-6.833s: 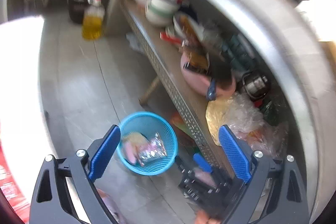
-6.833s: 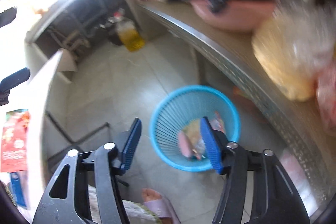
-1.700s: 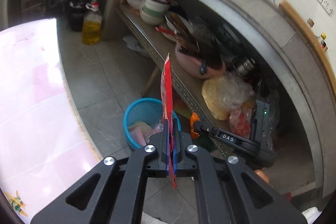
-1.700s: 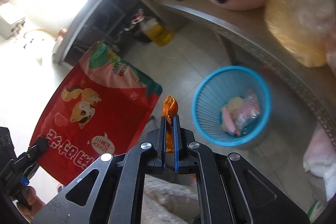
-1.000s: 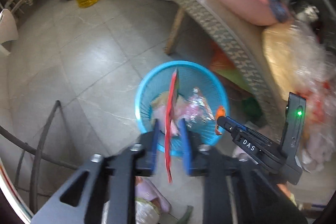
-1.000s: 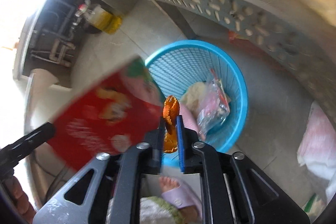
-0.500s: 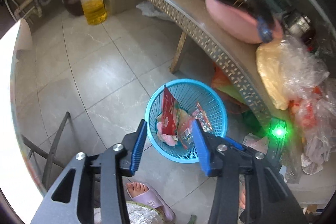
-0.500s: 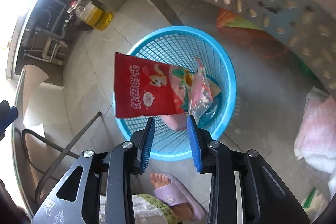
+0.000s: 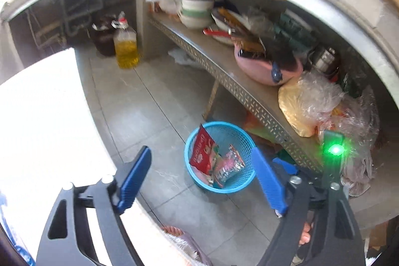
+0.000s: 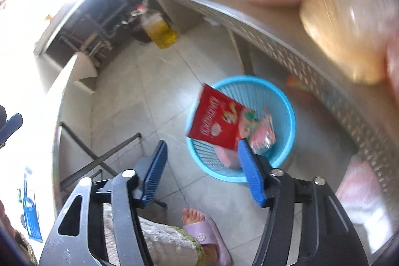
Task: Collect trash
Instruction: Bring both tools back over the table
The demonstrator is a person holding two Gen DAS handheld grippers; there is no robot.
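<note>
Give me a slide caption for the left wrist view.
Left gripper, empty with jaws opening, above a blue basket holding a red snack bag and other wrappers.

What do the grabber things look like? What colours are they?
Each grabber is a black frame with triangle-shaped holes and silver bolts. The left gripper and right gripper both have two flat, ribbed blue pads. A green light glows on the right gripper's black body in the left view.
</note>
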